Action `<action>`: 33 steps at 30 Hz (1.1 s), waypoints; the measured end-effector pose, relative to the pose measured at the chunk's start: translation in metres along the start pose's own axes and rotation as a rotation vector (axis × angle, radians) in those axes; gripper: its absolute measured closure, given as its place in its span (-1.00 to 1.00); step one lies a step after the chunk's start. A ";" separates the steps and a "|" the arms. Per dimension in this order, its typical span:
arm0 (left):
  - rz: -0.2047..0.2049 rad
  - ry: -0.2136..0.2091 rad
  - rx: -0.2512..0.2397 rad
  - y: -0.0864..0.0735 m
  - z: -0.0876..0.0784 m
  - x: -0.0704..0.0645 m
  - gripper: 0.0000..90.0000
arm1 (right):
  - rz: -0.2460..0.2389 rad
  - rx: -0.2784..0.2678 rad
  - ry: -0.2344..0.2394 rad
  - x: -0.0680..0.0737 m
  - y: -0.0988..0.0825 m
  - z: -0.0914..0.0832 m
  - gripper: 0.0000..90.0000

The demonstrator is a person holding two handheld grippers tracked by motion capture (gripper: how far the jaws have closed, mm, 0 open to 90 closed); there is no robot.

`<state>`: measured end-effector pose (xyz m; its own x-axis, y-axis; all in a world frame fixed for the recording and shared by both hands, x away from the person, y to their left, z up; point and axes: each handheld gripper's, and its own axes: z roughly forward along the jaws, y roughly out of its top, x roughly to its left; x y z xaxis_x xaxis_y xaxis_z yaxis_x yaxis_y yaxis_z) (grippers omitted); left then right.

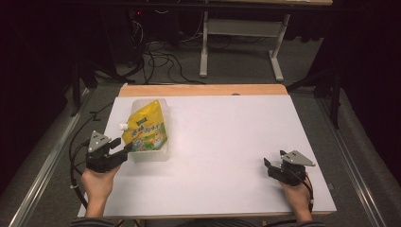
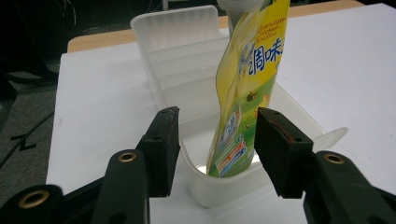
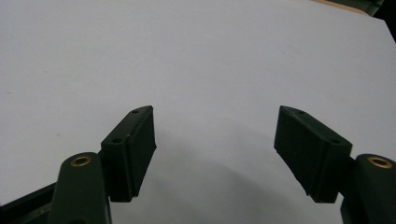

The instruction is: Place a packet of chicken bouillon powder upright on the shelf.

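Two grippers are in play, and only the left gripper [image 2: 212, 140] is at the work; its jaws stand apart, straddling the near end wall of the translucent white plastic bin [image 2: 187, 84], with no pad pressing on anything. The yellow spouted stand-up pouch with printed label [image 2: 247, 79] sits inside that bin, leaning, its bottom edge against the near wall and its white-capped top toward the far end. In the high view the bin [image 1: 163, 153] lies at the left side of the white tabletop [image 1: 227, 142], just ahead of the left gripper [image 1: 124, 150], and the pouch [image 1: 146, 127] lies in it on a slant. I judge the step in hand to be a release and withdrawal after placing the pouch. To do it well, I would keep the jaws at this width, draw straight back toward the near edge, and lift slightly so neither pad catches the bin's rim and drags it. The pouch is soft and leans, so any nudge to the bin could tip it. The right gripper [image 3: 215, 154] rests wide open and empty over bare table at the near right [image 1: 279, 168]; I would leave it there.
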<state>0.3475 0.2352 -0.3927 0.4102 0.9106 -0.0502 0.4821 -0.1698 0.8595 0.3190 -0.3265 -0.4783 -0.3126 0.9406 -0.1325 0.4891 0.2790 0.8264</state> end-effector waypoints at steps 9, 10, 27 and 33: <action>-0.007 -0.006 -0.025 -0.007 -0.009 -0.008 0.11 | 0.000 0.001 -0.001 0.000 0.000 0.000 -0.34; -0.008 -0.005 -0.032 -0.008 -0.010 -0.010 0.11 | -0.004 0.001 -0.001 0.000 0.000 0.000 -0.34; 0.029 -0.064 -0.061 -0.016 -0.016 -0.042 0.05 | -0.006 0.000 -0.003 0.000 0.000 0.000 -0.34; 0.042 -0.109 -0.068 -0.015 -0.010 -0.057 0.04 | -0.001 0.000 -0.002 0.000 0.000 0.000 -0.34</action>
<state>0.3094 0.1901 -0.3973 0.5125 0.8562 -0.0652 0.4103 -0.1775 0.8945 0.3189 -0.3261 -0.4784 -0.3111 0.9408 -0.1348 0.4888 0.2800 0.8263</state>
